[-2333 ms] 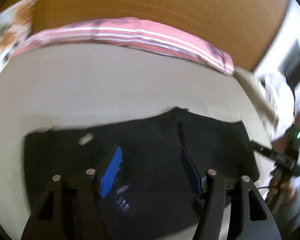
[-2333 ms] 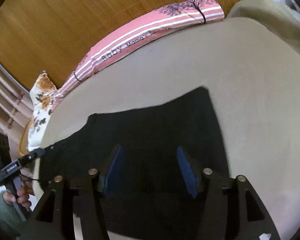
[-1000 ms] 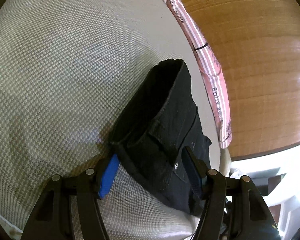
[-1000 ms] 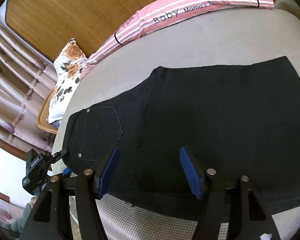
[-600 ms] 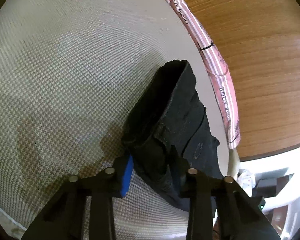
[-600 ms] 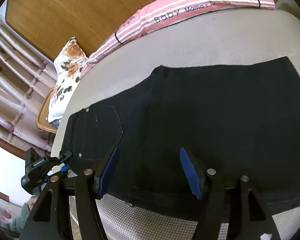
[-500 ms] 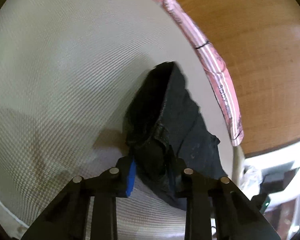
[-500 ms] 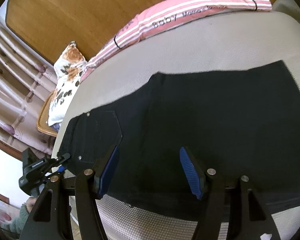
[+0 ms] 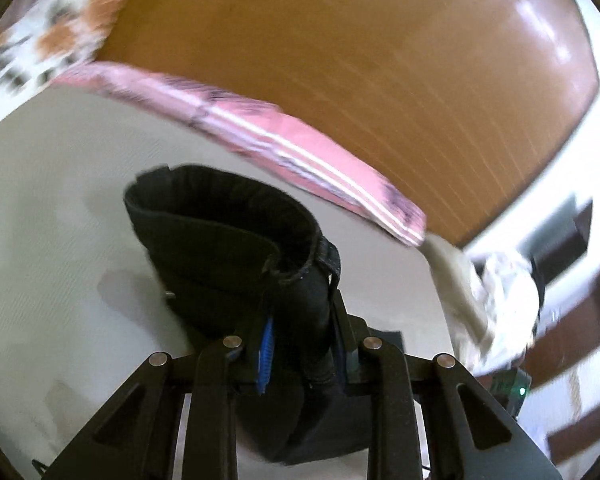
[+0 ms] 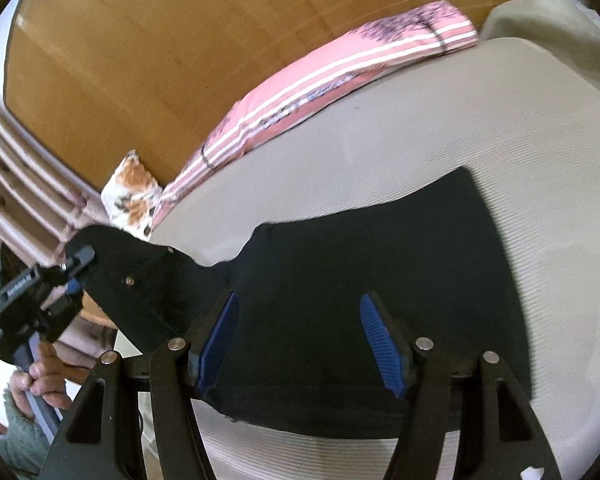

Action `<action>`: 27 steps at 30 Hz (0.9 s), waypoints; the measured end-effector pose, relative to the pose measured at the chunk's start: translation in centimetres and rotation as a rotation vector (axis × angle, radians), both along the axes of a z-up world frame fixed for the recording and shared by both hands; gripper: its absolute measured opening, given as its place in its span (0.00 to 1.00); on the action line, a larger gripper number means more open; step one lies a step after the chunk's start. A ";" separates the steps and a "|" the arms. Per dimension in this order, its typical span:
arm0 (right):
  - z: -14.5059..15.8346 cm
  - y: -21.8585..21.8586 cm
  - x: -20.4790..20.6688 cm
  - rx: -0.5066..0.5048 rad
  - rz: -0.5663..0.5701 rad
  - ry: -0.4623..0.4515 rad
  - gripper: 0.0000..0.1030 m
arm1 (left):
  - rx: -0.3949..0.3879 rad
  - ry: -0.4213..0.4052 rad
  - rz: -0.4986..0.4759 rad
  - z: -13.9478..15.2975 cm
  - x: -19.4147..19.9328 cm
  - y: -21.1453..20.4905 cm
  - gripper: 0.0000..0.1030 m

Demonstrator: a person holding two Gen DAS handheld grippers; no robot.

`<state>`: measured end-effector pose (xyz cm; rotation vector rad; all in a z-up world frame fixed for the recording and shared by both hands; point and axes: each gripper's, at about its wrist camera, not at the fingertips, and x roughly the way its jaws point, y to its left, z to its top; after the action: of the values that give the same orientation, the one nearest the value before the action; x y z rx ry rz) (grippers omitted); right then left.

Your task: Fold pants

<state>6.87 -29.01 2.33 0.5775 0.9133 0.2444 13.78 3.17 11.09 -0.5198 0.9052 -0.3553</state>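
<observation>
The left gripper (image 9: pixel 300 344) is clamped on the waistband of black pants (image 10: pixel 364 280), lifting it off a beige mattress (image 10: pixel 440 128). The right gripper (image 10: pixel 300 340) hovers above the legs, jaws spread.

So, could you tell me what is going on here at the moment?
A person is folding black pants on a beige bed, with handheld tongs in each hand. The left tongs are shut on the waistband end and hold it lifted off the bed. The right tongs are open, hovering over the part that lies flat. A pink striped pillow lies along the wooden headboard.
</observation>
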 end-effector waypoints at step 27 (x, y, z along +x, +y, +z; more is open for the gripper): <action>-6.8 -10.6 1.5 0.361 -0.009 0.117 0.60 | 0.221 0.078 -0.718 -8.4 -2.9 -26.2 0.38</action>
<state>8.36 -39.62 -4.51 0.9366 0.9867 0.3743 10.88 -23.05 2.73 0.0146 1.1768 -0.8753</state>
